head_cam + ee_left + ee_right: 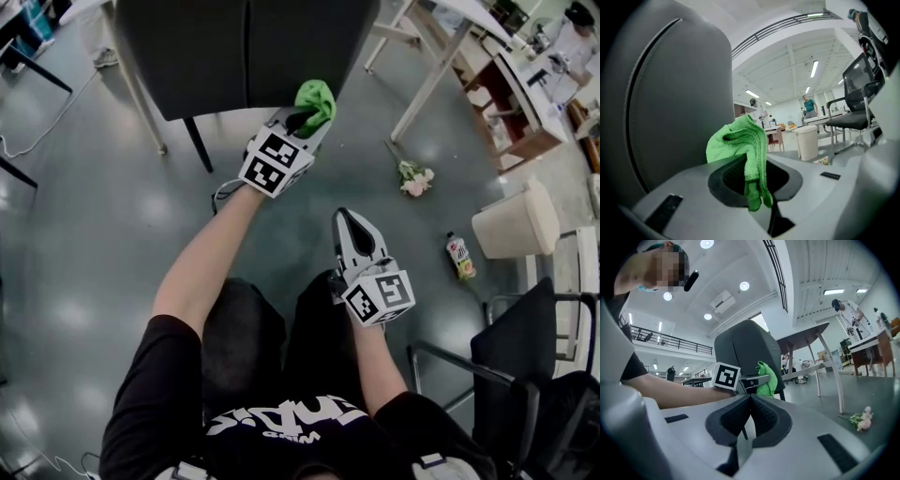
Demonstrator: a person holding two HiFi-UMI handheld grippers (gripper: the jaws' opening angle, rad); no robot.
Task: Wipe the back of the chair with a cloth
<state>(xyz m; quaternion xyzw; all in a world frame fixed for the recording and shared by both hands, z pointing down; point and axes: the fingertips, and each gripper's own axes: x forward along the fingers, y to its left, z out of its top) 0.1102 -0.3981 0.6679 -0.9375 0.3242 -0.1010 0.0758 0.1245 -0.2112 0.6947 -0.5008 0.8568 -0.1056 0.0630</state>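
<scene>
Left gripper (302, 120) clamps cloth (317, 97) beside chair back (244, 52); right gripper (350, 220) closed, empty. Risk: wiping drag pulls cloth free.

Long ceiling lights (813, 69) make the room bright and even. The grey floor (84, 234) shines with soft, pale spots of glare. Both gripper views bend at the edges and have dark corners. The close chair back (670, 117) looks blurry.

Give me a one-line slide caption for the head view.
Left claw holds a green cloth at the edge of the dark chair back; right claw hangs shut and empty.
</scene>
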